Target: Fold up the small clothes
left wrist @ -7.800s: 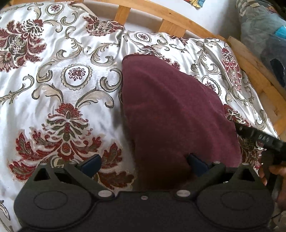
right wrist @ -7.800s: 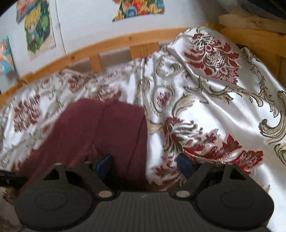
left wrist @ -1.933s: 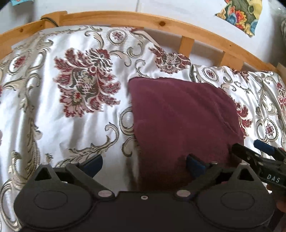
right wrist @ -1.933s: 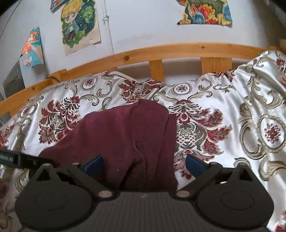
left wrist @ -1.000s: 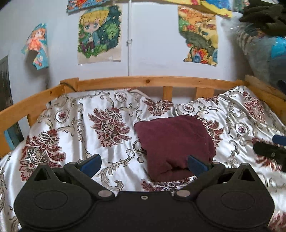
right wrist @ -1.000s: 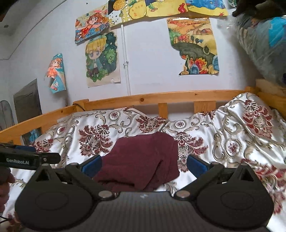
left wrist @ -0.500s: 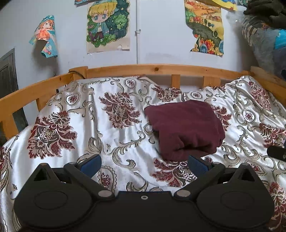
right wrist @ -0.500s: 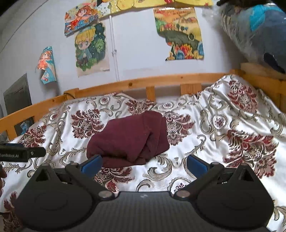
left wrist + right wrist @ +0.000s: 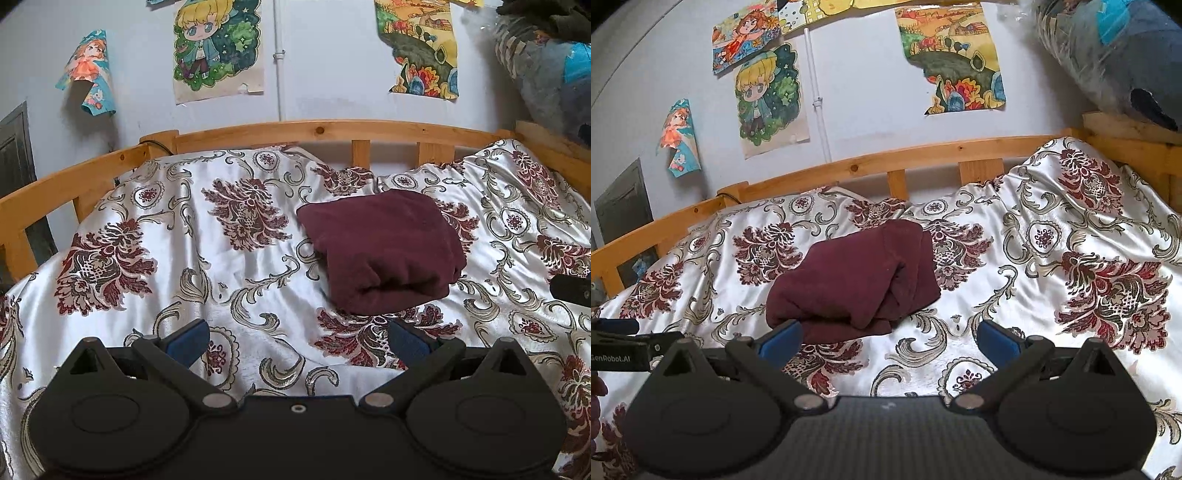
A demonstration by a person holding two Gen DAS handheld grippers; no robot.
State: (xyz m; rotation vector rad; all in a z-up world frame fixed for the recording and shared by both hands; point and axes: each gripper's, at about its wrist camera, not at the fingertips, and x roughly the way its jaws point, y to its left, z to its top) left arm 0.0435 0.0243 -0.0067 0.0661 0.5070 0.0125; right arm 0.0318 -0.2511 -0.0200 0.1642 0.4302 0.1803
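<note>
Left gripper [image 9: 297, 341], bottom of left wrist view: blue-padded fingers [image 9: 188, 339] spread wide, nothing between them, held above bedspread [image 9: 236, 280], clear of the cloth. Also visible at left edge of right wrist view, black body with white lettering, partly cut off.

Right gripper [image 9: 889, 338], bottom of right wrist view: same stance, fingers [image 9: 997, 338] spread, empty. Left pad overlaps near edge of garment in frame; contact cannot be told. Black tip at right edge of left wrist view, mostly out of frame.

Bit of a hand [image 9: 596, 398] at lower left edge of right wrist view, behind the lettered body.

Maroon garment [image 9: 384, 254], centre-right in left wrist view, centre in right wrist view: folded into compact thick bundle, lying flat on bedspread, beyond both grippers. Rolled fold edge facing cameras, layered edges showing on right side in right wrist view.

Bedspread: white satin, dark red floral and grey scroll print, wrinkled, bunched higher toward right of frame.

Wooden bed rail [image 9: 332, 129] behind, curved across upper middle, slats below it.

Wall above: cartoon posters [image 9: 218, 48] upper centre and upper left, landscape poster [image 9: 953, 55] upper right. Bundle in clear plastic [image 9: 1108, 55] in upper right corner.
</note>
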